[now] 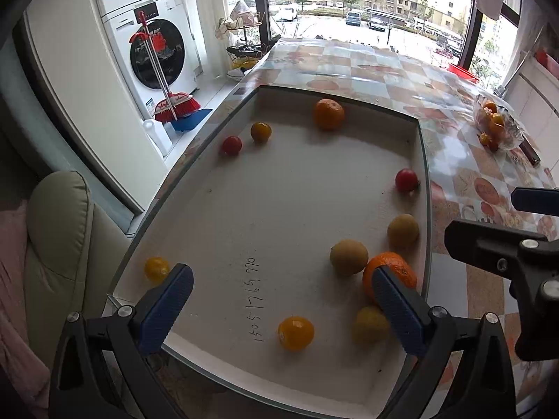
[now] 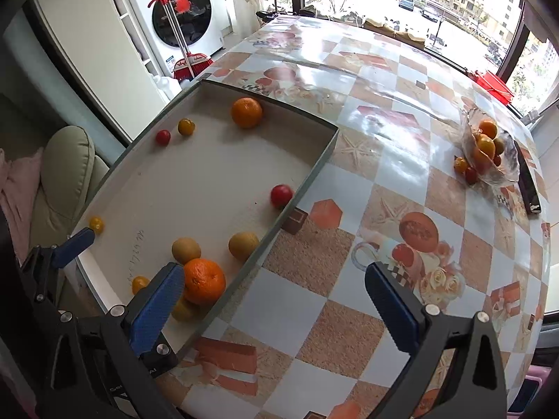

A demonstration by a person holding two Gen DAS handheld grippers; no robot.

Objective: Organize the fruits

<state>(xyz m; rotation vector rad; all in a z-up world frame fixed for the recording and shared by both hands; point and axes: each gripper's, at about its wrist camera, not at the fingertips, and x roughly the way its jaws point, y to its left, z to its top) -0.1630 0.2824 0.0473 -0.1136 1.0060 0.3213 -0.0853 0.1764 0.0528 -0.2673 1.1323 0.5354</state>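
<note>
While its long axis runs away from both cameras toward the window, the shallow white tray (image 1: 209, 209) lies on the left part of the desk (image 2: 367, 181) with fruit scattered inside. The left tool (image 1: 281, 309) hangs over the tray's near end, fingers spread wide and empty; a small yellow fruit (image 1: 295, 328) sits between them, and its right finger covers part of a large orange (image 1: 391, 265). The right tool (image 2: 276, 305) is likewise wide open and empty, straddling the tray's right wall. Far right, a glass bowl (image 2: 503, 171) holds more fruit; its contents are hard to separate.
</note>
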